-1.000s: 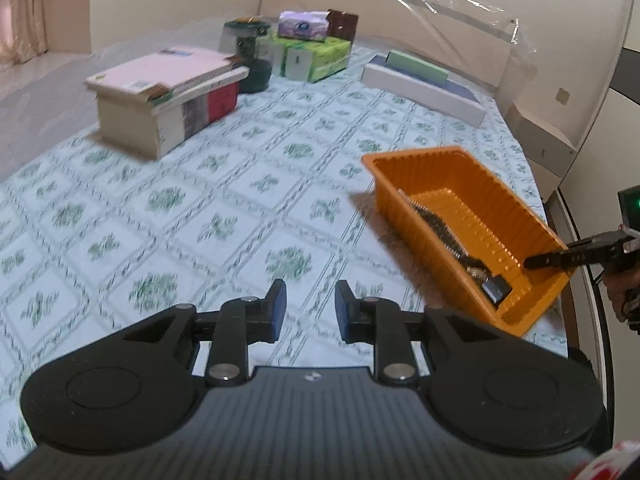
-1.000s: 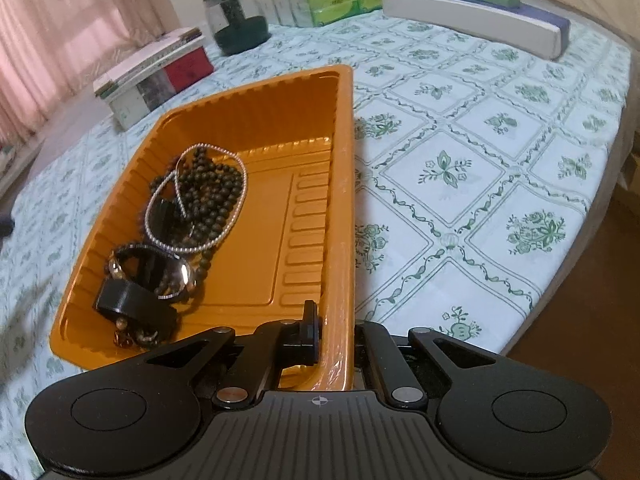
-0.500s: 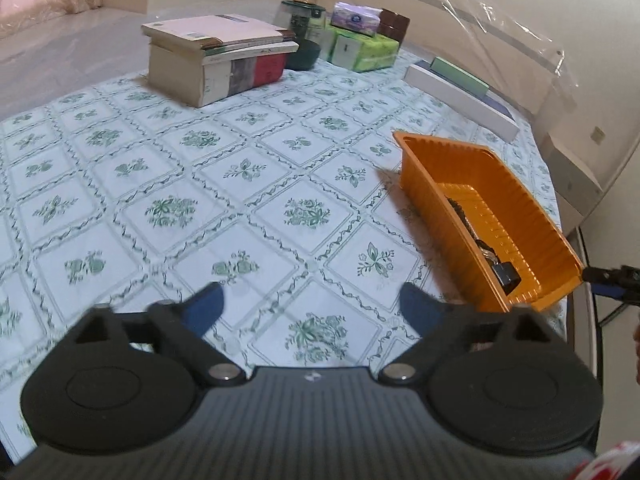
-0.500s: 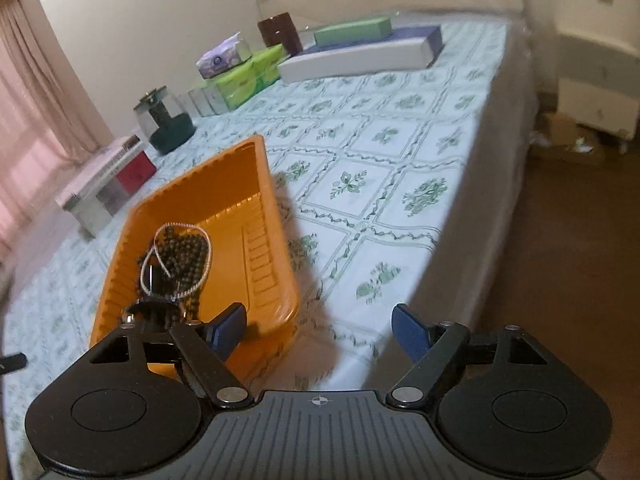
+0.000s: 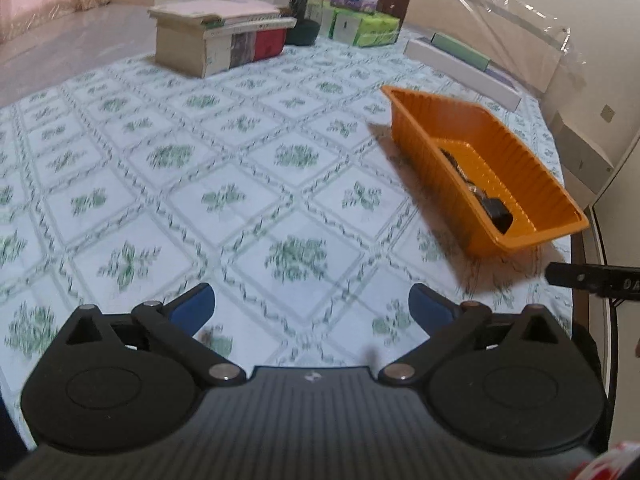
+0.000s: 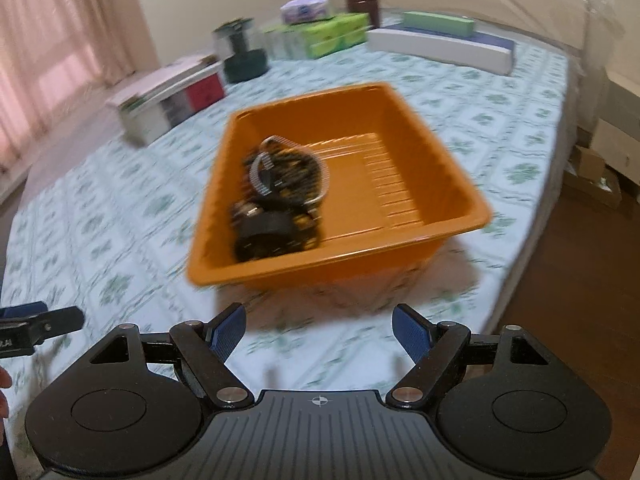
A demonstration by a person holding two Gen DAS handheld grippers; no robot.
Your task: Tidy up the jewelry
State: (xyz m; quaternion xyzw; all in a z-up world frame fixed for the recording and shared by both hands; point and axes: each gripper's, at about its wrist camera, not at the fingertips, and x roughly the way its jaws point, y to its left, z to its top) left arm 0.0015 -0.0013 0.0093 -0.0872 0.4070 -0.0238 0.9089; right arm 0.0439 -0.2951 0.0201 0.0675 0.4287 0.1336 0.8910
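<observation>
An orange plastic tray (image 6: 400, 236) stands on the patterned tablecloth near the table's right edge; it also shows in the left wrist view (image 5: 528, 160). Inside it lies a tangle of jewelry (image 6: 280, 196): dark bead strands, a silvery chain and a black band, seen partly in the left wrist view (image 5: 480, 196). My right gripper (image 6: 318, 330) is open and empty, just in front of the tray's near end. My left gripper (image 5: 312, 308) is open and empty over bare cloth, left of the tray. The right gripper's finger (image 5: 592, 278) pokes in at the right.
At the far side stand a stack of books on a box (image 5: 220, 40), a dark glass jar (image 5: 300, 20), tissue packs (image 5: 360, 20) and a long white box (image 5: 460, 68). The table edge and wooden floor (image 6: 560, 300) lie to the right.
Both grippers opened wide; the right one let go of the tray's rim and drew back, now facing the tray's short end. The left gripper pulled back over the cloth.
</observation>
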